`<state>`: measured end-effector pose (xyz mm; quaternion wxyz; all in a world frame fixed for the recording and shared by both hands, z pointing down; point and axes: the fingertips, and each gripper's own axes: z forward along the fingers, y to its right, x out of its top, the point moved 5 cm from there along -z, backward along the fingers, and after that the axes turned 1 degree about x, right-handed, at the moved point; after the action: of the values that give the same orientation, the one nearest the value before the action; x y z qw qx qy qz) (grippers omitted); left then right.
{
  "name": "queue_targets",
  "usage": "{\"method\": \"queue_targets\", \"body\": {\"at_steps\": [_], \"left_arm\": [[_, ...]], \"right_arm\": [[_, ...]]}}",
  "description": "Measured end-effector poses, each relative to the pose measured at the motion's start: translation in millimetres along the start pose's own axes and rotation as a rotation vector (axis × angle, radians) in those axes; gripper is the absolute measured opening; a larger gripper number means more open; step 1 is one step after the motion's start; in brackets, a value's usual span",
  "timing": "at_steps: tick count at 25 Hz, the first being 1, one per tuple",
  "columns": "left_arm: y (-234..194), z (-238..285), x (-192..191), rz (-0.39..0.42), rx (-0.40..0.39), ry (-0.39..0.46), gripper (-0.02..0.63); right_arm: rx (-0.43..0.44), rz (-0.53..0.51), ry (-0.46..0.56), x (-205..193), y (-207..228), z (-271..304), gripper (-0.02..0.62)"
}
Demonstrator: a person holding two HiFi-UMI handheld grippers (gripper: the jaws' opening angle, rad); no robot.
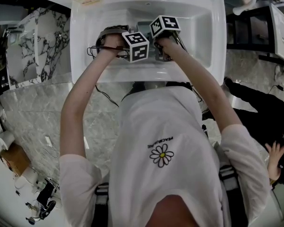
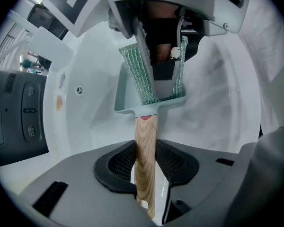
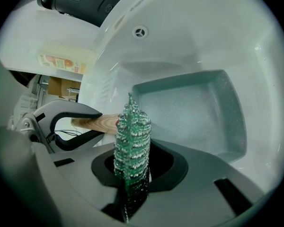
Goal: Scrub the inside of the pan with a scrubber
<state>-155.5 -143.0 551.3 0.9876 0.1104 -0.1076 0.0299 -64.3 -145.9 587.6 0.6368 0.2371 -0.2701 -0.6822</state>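
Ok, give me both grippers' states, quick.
The left gripper: closed on the wooden pan handle.
The right gripper: closed on the green scrubber.

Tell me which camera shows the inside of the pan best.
The right gripper view: it looks straight into the pan, showing its speckled floor and walls behind the scrubber. The left gripper view sees it foreshortened along the wooden handle, scrubber in front. The head view hides nearly all of it behind the marker cubes.
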Motion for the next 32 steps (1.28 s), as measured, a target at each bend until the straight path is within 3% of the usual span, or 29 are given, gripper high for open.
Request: {"method": "queue_targets", "body": {"at_steps": [4,11,17,24,32], "left_arm": [[0.3,-0.3,0.1,0.004,-0.004,0.004,0.143],[-1.9,-0.7,0.2,-0.004,-0.028,0.02,0.143],[-1.1,-1.8,-1.4,0.008,-0.03,0.041,0.143],[-6.8,-2.2,-1.9,0.055,-0.017,0.038,0.141],[-36.9,7.7,3.5,0.199,0.006,-0.026,0.143]], "right_arm": [[0.023,-0.002,0.059,2.3,-2.1,-12.0,0.061],[0.151,0.018,0.251,-1.8,-3.3,-66.9,0.061],[0.028,-0.018,0.359,-21.8,35.7,-108.7,0.061],[0.039,0.061,0.42,-35.9,57.1,-129.1,0.062],[0.016,0.042,0.435,-33.9,58.5,-130.3,0.063]]}}
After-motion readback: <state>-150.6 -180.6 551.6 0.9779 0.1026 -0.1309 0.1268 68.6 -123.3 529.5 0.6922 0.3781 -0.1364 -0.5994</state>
